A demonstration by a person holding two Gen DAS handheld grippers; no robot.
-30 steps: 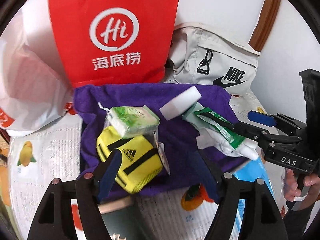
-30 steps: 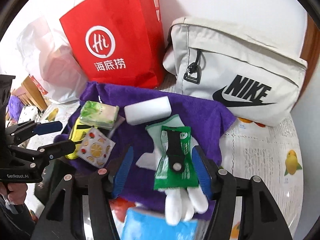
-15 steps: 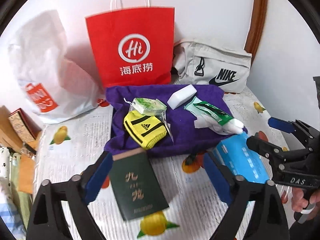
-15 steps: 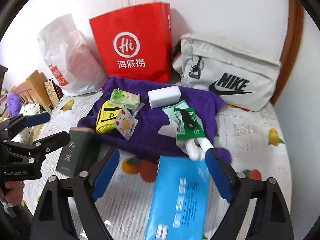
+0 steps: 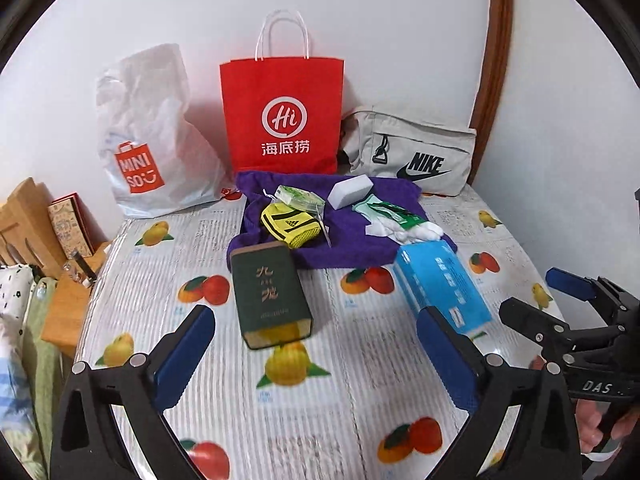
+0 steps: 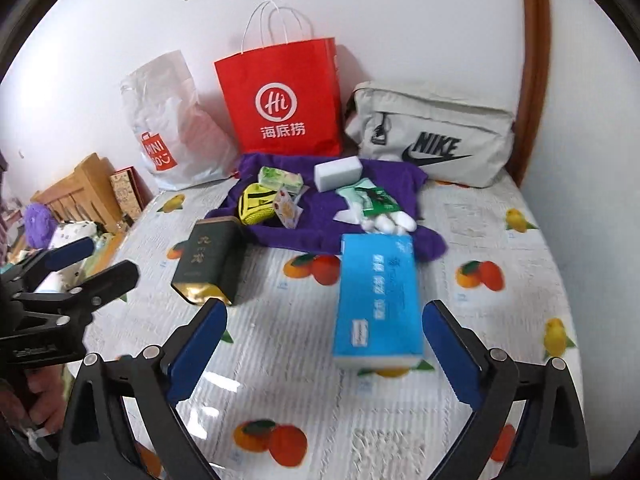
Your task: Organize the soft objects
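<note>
Purple towel [image 5: 348, 240] lies spread at the far middle of the worktop [image 5: 360, 400], just in front of the red paper bag [image 5: 282, 116], and it carries most of the soft things. On it sit a yellow-and-black sock [image 5: 290, 226], a green tissue pack [image 5: 302, 196], a white sponge block [image 5: 350, 190] and, toward its right edge, white gloves in a green wrapper [image 5: 400, 222]. In the right wrist view a small fruit-printed sachet [image 6: 287, 210] leans against the sock.

Nearer than the towel, two things lie on the fruit-patterned cover and not on the cloth: a dark green box [image 5: 270, 290] on the left, its far end touching the towel's edge, and a blue tissue pack [image 5: 440, 284] on the right, just beside the gloves.

Judging from this layout, the gathering looks largely done; the blue pack, being soft, may be the piece left to place, while the box looks rigid and probably stays out. A white plastic bag [image 5: 154, 132] and a grey pouch [image 5: 408, 156] stand at the far wall, untouched as far as can be seen.

The left claw [image 5: 312, 344] and the right claw [image 6: 324, 344] both hover over the near worktop with jaws opening wide and nothing between them.
</note>
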